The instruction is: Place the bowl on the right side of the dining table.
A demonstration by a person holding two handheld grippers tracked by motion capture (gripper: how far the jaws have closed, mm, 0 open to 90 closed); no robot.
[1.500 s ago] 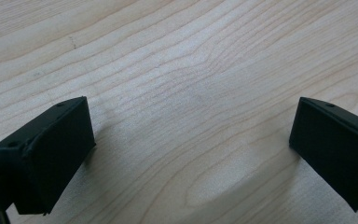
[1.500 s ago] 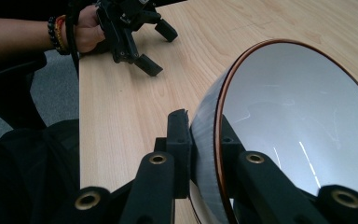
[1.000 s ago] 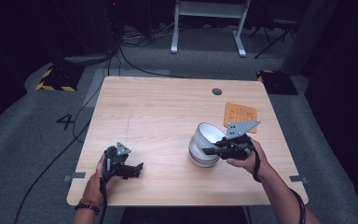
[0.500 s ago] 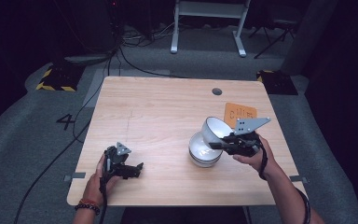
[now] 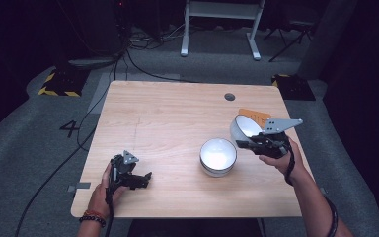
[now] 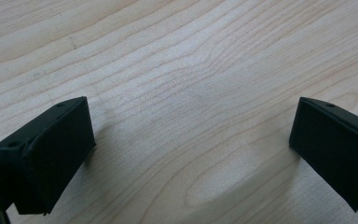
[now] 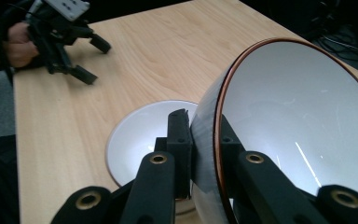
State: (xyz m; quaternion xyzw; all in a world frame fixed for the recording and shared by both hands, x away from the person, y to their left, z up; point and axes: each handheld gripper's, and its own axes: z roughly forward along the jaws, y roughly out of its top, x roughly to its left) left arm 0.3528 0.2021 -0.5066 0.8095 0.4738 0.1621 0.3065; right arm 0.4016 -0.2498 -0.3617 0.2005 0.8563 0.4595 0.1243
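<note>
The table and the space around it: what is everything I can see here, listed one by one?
Table: one, light wood, centre.
Held bowl: one, white inside, tilted, clamped by the rim in the right gripper.
Standing bowl: one, white, upright on the table.
Card: one, orange, behind the held bowl.
Floor cables: several, black, beyond the table.
Metal frame: one, white, at the back.
Left gripper: black, open, near the tabletop.
Right gripper: black, shut on the held bowl.

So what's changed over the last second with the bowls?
The right gripper, shut on the rim of the top bowl, has lifted it off the lower bowl and carried it right, tilted on edge. The lower bowl stayed on the table; the left gripper stayed put, open.
</note>
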